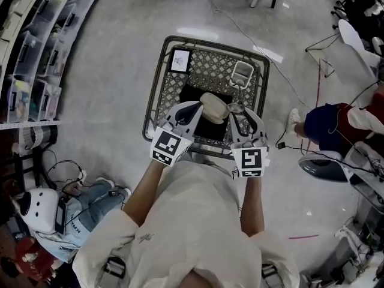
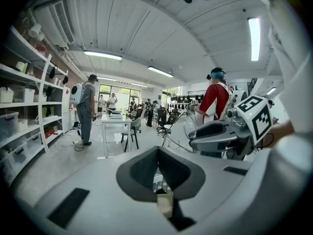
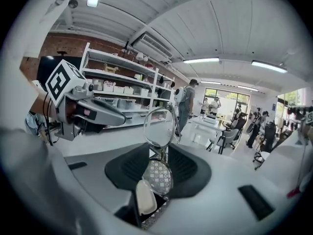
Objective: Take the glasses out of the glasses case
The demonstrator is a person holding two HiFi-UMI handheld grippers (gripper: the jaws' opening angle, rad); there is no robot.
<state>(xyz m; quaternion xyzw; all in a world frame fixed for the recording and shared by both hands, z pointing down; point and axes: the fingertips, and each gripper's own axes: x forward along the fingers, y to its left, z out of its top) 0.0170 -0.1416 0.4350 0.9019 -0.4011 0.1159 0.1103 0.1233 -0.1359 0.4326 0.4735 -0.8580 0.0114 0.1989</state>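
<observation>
Pinching the glasses (image 3: 159, 176) in the right gripper (image 1: 239, 119), jaws roughly half closed on the thin frame, lenses standing one over the other, raised above the mesh table (image 1: 157, 95). Clamping the beige glasses case (image 1: 214, 105) in the left gripper (image 1: 197, 108), jaws nearly together on its edge, also above the table's near side. Looking light, wiry, fragile: probably worth gripping gently at the frame, avoiding the slippery lenses.

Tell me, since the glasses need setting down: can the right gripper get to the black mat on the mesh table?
Probably yes. The right gripper, shut on the glasses, hangs above the black mat's right edge, with bare mat nearby. The glasses case in the left gripper is beside it, not below.
</observation>
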